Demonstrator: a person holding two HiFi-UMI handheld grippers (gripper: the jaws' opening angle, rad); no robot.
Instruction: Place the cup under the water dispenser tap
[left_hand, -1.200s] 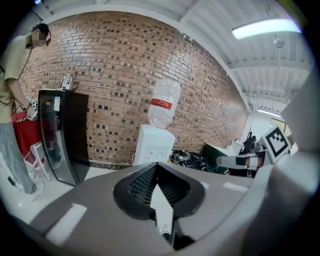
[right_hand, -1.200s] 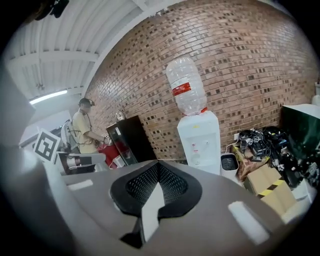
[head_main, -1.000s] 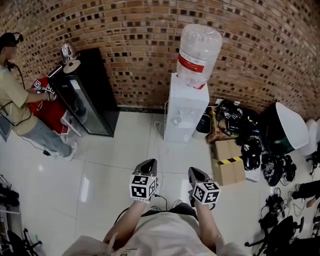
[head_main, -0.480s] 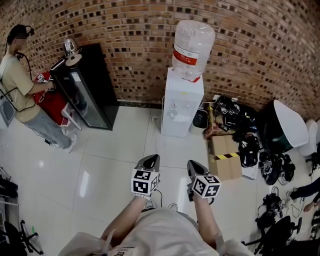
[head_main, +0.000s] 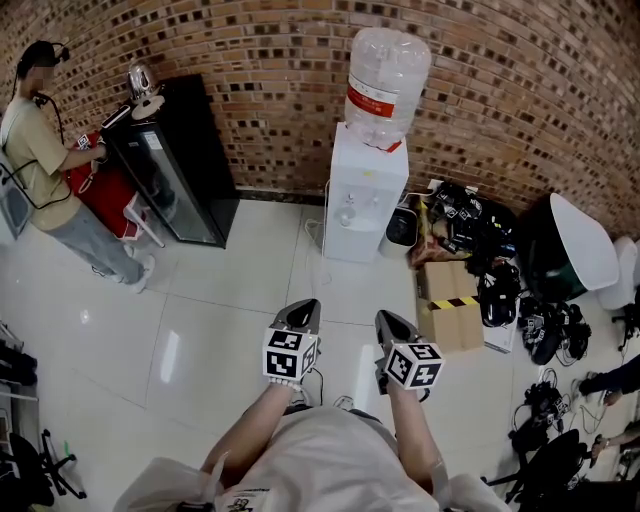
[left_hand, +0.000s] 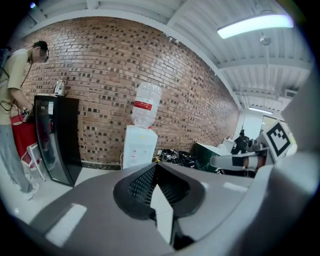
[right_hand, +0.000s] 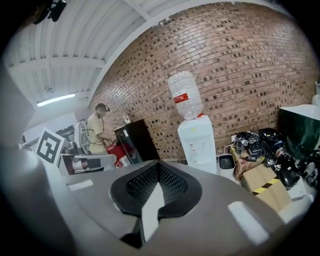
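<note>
The white water dispenser (head_main: 365, 200) stands against the brick wall with a clear bottle (head_main: 385, 75) upside down on top. It also shows in the left gripper view (left_hand: 139, 146) and in the right gripper view (right_hand: 198, 142). No cup shows in any view. My left gripper (head_main: 303, 312) and right gripper (head_main: 385, 322) are held side by side over the white tile floor, well short of the dispenser and pointing toward it. Both are shut and hold nothing, as each gripper's own view confirms: left gripper (left_hand: 156, 165), right gripper (right_hand: 159, 164).
A black glass-door fridge (head_main: 175, 170) stands at the left, with a person (head_main: 45, 150) beside it. Right of the dispenser are a small bin (head_main: 402, 228), a cardboard box (head_main: 450, 310) and a pile of black gear (head_main: 485, 245). A cable (head_main: 318, 385) lies on the floor below my grippers.
Both grippers stay shut and side by side. The head view has shifted, so the dispenser sits slightly higher in the picture. The person at the fridge has shifted a little.
</note>
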